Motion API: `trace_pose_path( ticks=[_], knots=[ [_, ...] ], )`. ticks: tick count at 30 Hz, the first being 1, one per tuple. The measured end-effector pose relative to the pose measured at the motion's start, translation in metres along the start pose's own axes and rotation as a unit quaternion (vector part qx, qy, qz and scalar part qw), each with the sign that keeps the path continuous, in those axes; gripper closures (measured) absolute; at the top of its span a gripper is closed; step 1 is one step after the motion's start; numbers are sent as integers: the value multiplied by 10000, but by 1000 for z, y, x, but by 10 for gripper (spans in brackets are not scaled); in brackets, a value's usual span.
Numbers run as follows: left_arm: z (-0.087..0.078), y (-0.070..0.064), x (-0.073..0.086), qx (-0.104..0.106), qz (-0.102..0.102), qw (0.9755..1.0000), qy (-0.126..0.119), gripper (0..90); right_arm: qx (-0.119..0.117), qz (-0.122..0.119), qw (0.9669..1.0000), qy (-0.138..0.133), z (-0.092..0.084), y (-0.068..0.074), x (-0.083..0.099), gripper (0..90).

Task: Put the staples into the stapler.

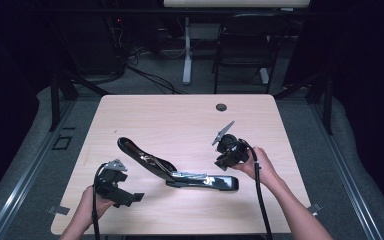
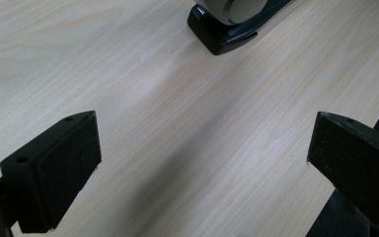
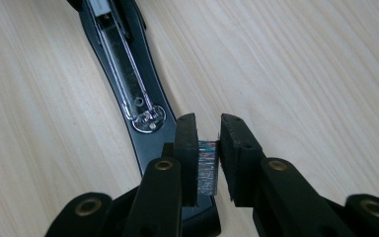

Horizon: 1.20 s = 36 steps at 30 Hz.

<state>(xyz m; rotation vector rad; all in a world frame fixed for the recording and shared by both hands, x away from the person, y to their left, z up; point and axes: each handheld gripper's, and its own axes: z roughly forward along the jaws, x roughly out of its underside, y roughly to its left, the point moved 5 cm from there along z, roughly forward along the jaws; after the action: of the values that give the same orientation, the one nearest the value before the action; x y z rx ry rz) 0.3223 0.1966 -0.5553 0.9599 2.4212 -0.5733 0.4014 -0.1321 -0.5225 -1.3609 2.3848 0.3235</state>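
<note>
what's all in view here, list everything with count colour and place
stapler: 1, black, opened out flat at table centre, metal channel facing up
staple strip: 1, silvery, between the right gripper's pads, over the stapler's end
table: 1, light wood, fills the middle of the high view
grommet: 1, dark, far edge of table
chair: 1, black, behind the table
desk leg: 1, white, behind the table, left of chair
left gripper: 1, black, near left of table, jaws wide open, holding nothing
right gripper: 1, black, right of stapler, shut on the staple strip
hands: 2, at the near edge
</note>
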Motion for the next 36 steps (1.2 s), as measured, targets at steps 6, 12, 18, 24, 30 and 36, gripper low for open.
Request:
trace_pose_path(
  ticks=[6,12,18,24,30,36],
  knots=[
    [0,0,1,-4,2,10000,27,1,-19,-212,9998,-46,2,6,-10,786],
    [1,1,2,-87,26,9999,108,1,-46,-363,9993,-40,5,11,-16,786],
    [0,1,2,-58,-3,10000,72,1,-48,-509,9987,-6,5,15,-22,786],
    [0,1,2,-65,-2,9999,94,1,-146,-601,9981,-53,6,19,-30,786],
    [0,1,2,-69,0,10000,67,1,-245,-696,9972,-83,8,21,-36,786],
    [0,2,2,-66,1,9999,87,1,-388,-758,9963,-111,9,24,-39,786]
  ],
)
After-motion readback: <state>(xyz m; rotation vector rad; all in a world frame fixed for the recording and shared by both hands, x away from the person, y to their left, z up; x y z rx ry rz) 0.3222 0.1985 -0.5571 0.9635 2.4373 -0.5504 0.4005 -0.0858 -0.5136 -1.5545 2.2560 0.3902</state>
